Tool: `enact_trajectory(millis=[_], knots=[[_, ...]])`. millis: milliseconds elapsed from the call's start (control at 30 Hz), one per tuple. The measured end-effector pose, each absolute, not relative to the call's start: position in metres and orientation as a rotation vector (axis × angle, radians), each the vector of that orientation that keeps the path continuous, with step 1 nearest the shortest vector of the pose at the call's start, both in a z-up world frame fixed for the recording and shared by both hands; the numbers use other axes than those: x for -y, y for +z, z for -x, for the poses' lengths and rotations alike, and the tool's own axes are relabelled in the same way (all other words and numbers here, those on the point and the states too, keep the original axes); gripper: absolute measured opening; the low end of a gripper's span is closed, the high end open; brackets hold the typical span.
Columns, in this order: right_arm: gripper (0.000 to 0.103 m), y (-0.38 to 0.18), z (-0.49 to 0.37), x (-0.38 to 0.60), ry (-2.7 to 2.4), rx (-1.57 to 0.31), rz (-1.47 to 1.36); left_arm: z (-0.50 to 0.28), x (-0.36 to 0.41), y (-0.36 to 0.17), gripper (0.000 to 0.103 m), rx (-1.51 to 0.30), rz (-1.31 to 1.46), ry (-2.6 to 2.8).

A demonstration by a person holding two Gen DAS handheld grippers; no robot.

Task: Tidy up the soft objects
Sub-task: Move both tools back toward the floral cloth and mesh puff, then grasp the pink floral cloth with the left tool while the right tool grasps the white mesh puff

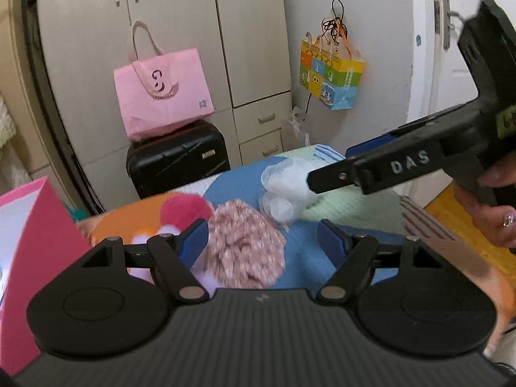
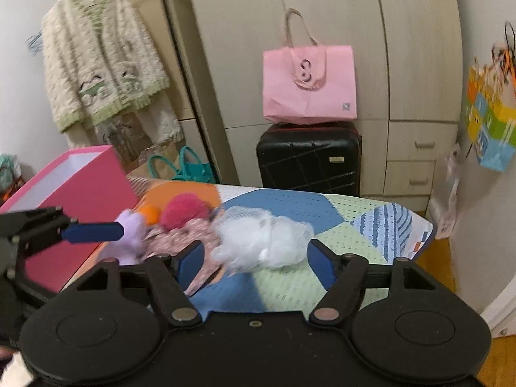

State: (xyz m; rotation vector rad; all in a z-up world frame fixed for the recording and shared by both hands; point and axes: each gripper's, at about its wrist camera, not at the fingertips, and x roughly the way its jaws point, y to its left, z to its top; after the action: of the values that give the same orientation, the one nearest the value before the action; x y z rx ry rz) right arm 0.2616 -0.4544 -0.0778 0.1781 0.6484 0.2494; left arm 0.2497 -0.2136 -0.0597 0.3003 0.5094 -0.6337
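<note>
Soft objects lie on a patchwork-covered table (image 1: 303, 267): a pink speckled fluffy scrunchie (image 1: 245, 242), a hot-pink pom-pom (image 1: 183, 209), a lilac plush piece (image 2: 130, 235), an orange ball (image 2: 151, 213) and a white mesh puff (image 1: 287, 187). My left gripper (image 1: 262, 242) is open, its jaws wide around the scrunchie. My right gripper (image 2: 253, 259) is open with the white mesh puff (image 2: 264, 242) between its jaws. The right gripper also shows in the left wrist view (image 1: 325, 177), its tip at the puff. The left gripper's blue finger (image 2: 93, 232) touches the lilac piece.
A pink open box (image 2: 80, 200) stands at the table's left edge. Behind the table are a black suitcase (image 2: 309, 158) with a pink tote bag (image 2: 309, 84) on it, wardrobes, a hanging cardigan (image 2: 103, 61) and a colourful bag (image 1: 332, 74) on the wall.
</note>
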Motion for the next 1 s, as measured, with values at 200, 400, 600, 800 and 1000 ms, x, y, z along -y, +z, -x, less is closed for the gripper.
enact_trajectory(millis=[200,400,600,800,1000], knots=[[0.083,-0.097,-0.296,0.46,0.266,-0.687,-0.216,-0.284,0.231,-0.077,0.074,-0.581,-0.297,-0.572],[0.088,-0.115,-0.311,0.459,0.32,-0.718,-0.238,-0.299,0.231,-0.095,0.074,-0.695,-0.291,-0.525],[0.068,-0.121,-0.307,0.454,0.368,-0.691,-0.206,-0.296,0.228,-0.099,0.054,-0.695,-0.245,-0.517],[0.04,-0.116,-0.293,0.439,0.368,-0.64,-0.108,-0.291,0.222,-0.098,0.025,-0.68,-0.202,-0.501],[0.037,-0.108,-0.273,0.438,0.327,-0.587,-0.077,-0.29,0.207,-0.096,0.017,-0.687,-0.09,-0.542]])
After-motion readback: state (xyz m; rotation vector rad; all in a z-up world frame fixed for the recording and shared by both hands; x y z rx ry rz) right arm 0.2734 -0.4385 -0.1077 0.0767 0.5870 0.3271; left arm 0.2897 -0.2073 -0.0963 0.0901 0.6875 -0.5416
